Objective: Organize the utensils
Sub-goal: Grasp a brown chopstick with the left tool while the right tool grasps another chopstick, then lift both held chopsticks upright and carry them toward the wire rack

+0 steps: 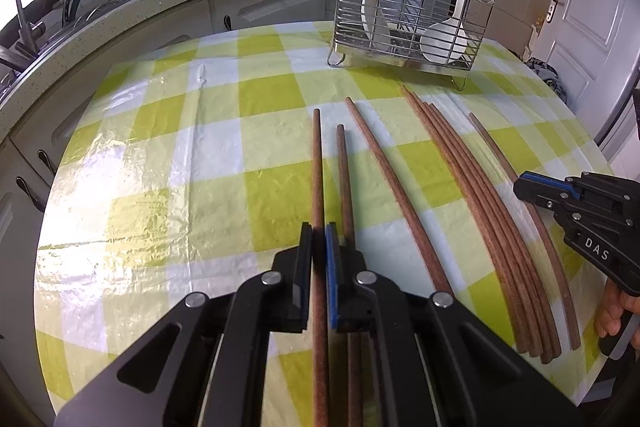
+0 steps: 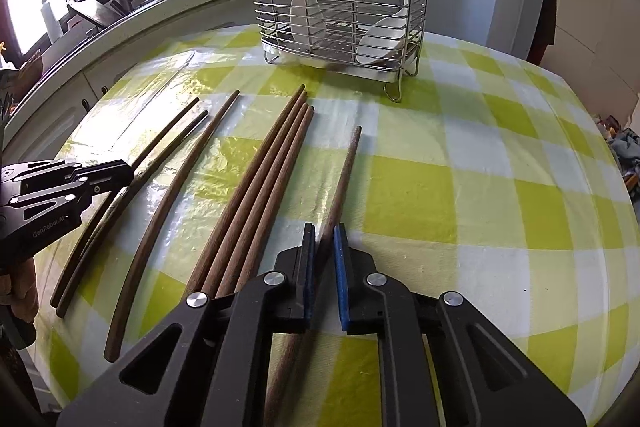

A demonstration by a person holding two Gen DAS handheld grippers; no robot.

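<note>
Clamped on one thin brown wooden chopstick [image 1: 318, 187] each, left hand-held gripper [image 1: 319, 239] and right hand-held gripper [image 2: 325, 239] grip mid-shaft; light, stiff, likely slippery.

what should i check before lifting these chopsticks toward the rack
1. Left hand-held gripper shut on the leftmost chopstick: ok.
2. Right hand-held gripper shut on the rightmost chopstick: ok.
3. Each grip holds one stick only: ok; the neighbouring chopstick lies outside the left pads.
4. Wire rack upright on the table: ok.
5. Free room in the rack: cannot tell; two white spoons already stand inside.
6. Bundle of four chopsticks clear of the right grip: ok.
</note>
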